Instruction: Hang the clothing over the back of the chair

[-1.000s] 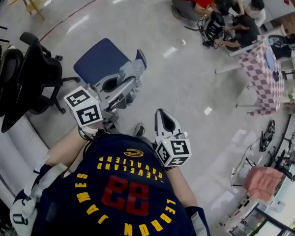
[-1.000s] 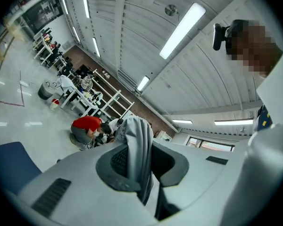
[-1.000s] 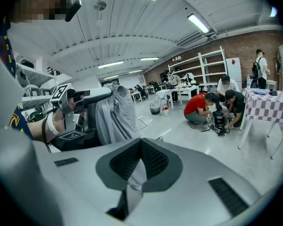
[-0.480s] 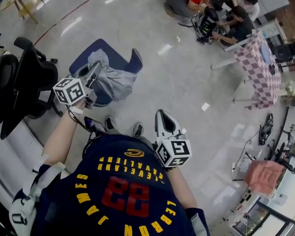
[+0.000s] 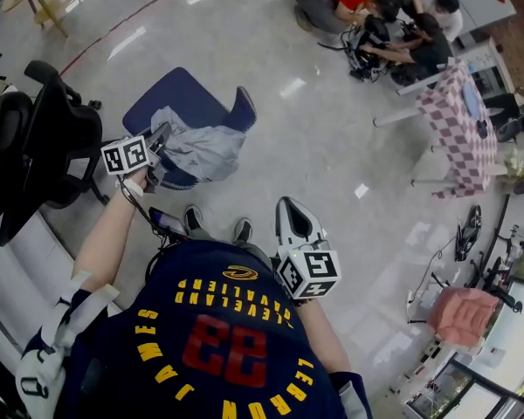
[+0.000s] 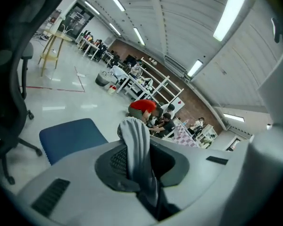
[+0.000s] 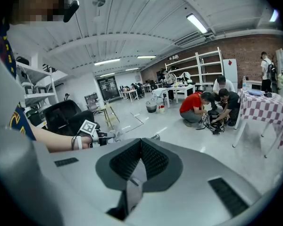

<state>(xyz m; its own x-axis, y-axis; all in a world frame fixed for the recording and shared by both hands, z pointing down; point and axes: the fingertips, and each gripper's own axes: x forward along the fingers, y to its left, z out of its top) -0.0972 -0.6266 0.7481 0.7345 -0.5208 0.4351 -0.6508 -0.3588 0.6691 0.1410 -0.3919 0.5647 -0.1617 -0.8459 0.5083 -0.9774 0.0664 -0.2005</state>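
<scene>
Left tongs (image 5: 160, 140) clamping a fold of the grey garment (image 5: 203, 150), garment spreading over the blue chair (image 5: 182, 101), right tongs (image 5: 291, 213) hovering clenched, gripping nothing, near the person's torso.

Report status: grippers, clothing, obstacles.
Left gripper shut on grey clothing. Right gripper shut, empty. Clothing over seat of blue chair, not its back. Black chair beside, clear.
</scene>
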